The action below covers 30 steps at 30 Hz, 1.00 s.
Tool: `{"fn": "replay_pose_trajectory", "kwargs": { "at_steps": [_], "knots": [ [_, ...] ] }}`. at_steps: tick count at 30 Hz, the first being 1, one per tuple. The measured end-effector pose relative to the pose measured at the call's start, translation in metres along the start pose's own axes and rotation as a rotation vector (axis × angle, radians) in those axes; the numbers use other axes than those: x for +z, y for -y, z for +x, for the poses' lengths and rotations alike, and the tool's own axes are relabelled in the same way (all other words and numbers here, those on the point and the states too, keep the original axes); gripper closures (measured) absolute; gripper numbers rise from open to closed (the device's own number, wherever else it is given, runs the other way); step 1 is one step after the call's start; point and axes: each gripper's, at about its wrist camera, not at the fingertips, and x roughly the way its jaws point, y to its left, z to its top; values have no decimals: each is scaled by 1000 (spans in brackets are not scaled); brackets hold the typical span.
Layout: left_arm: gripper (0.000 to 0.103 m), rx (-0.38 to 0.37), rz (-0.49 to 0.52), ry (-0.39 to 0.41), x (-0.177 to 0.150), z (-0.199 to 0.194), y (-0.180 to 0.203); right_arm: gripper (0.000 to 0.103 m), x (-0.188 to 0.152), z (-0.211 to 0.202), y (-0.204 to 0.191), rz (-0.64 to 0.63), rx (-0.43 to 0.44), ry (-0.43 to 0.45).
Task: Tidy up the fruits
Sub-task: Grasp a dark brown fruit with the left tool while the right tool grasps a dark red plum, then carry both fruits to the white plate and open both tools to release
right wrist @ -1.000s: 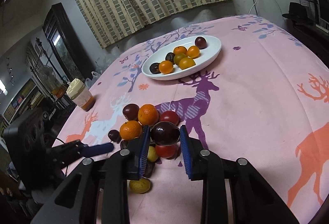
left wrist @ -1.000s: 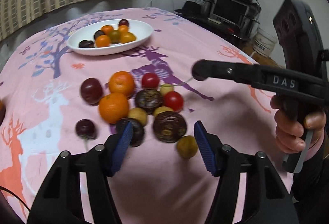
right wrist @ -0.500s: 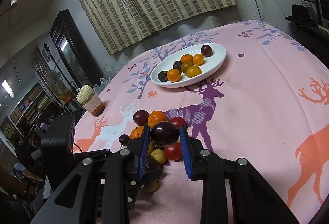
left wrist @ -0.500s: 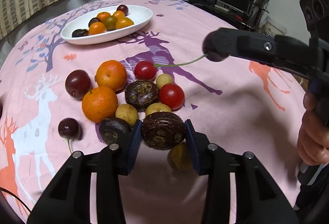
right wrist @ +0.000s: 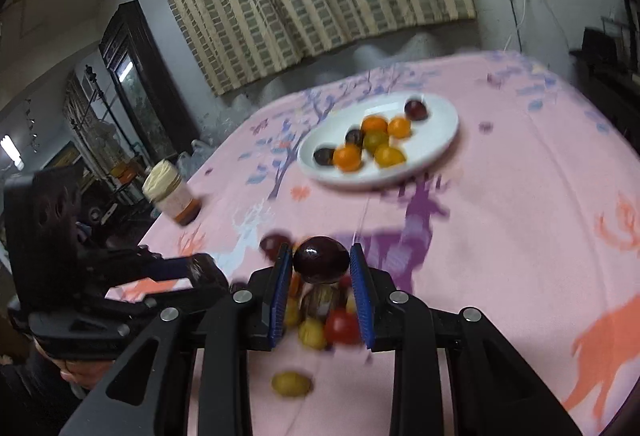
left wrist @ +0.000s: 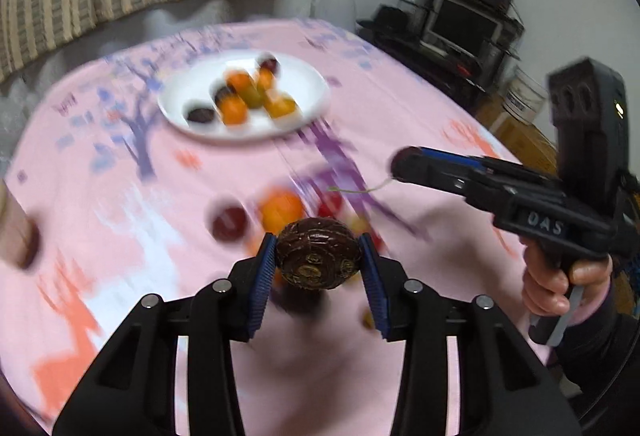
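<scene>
My left gripper is shut on a wrinkled dark brown fruit, held above the loose fruit pile. My right gripper is shut on a smooth dark plum, also lifted over the pile. The white plate with several oranges and dark fruits lies at the far side; it also shows in the right wrist view. The right gripper appears at the right of the left wrist view, the left one at the left of the right wrist view.
A jar with a cream lid stands near the table's left edge. A lone yellow fruit lies near the front. The pink deer-print cloth covers the table. A TV stand is beyond the far right edge.
Both grippers have risen from the pile, each with its fruit; the left one lifted the wrinkled brown fruit off the cloth. The views are blurred by motion toward the plate.
</scene>
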Motion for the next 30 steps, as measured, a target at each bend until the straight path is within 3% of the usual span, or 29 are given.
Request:
{"fn": "replay_pose_trajectory", "kwargs": {
  "at_steps": [6,12,15,16,17,19,25,30],
  "knots": [
    [62,92,-74,71,99,47,-57,73,71,57,9,-27,-102,68],
    [62,161,-105,18,152,131,-96,73,106,133,36,-20,-155,30],
    [61,129,-172,-26,162,163,-117,73,112,163,46,-31,-167,-11],
    [55,127,-200,-43,162,171,-122,70,112,168,46,-38,-173,-21],
    [37,137,-219,-55,161,174,-125,47,110,172,46,-50,-185,-31],
    [20,182,-236,-45,158,167,-126,33,105,170,45,-50,-212,-31],
    [7,206,-215,30,120,99,-113,33,74,117,20,-90,-169,-43],
    [5,236,-208,41,56,44,-98,31,24,62,-17,-178,-184,-78]
  ]
}}
